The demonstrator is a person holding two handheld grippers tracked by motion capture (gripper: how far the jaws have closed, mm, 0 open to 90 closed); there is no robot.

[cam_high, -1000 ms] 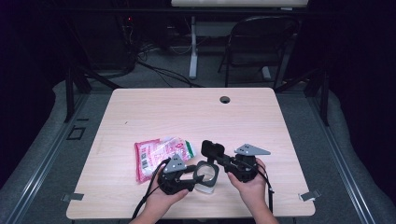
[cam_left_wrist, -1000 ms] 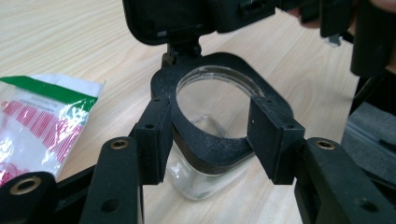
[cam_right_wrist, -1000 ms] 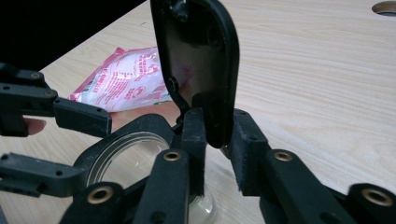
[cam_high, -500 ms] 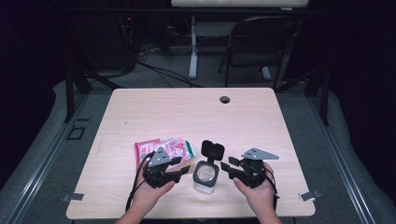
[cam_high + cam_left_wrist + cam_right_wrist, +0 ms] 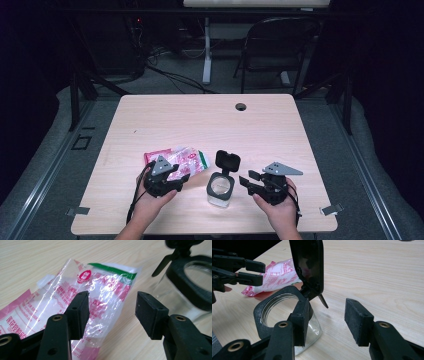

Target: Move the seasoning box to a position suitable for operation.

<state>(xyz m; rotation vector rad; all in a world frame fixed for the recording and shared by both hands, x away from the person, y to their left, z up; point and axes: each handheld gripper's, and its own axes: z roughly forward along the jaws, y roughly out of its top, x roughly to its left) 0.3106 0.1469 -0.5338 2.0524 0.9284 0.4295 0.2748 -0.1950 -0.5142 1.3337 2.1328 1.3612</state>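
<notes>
A clear jar (image 5: pixel 220 189) with a black rim stands near the table's front edge, its black flip lid (image 5: pixel 227 161) hinged up. Left of it lies a pink-and-white plastic bag (image 5: pixel 186 160) with a green stripe. My left gripper (image 5: pixel 184 181) hovers open over the bag's near end, jaws pointing right at the jar. In the left gripper view the left gripper (image 5: pixel 112 305) has the bag (image 5: pixel 75 290) under it and the jar (image 5: pixel 192 290) at the right. My right gripper (image 5: pixel 246 181) is open just right of the jar. Its own view shows the right gripper (image 5: pixel 327 315) beside the jar (image 5: pixel 262 312) and lid (image 5: pixel 308 265).
The wooden table (image 5: pixel 210 120) has a round cable hole (image 5: pixel 241 106) near its far edge. A folding chair (image 5: pixel 280 45) and cables sit on the floor beyond the table. The other hand's gripper (image 5: pixel 249 272) shows far left in the right gripper view, over the bag (image 5: pixel 277 276).
Both grippers have drawn away from the jar, the left one leftward onto the bag's end and the right one rightward. The jar now stands free with its lid up.
</notes>
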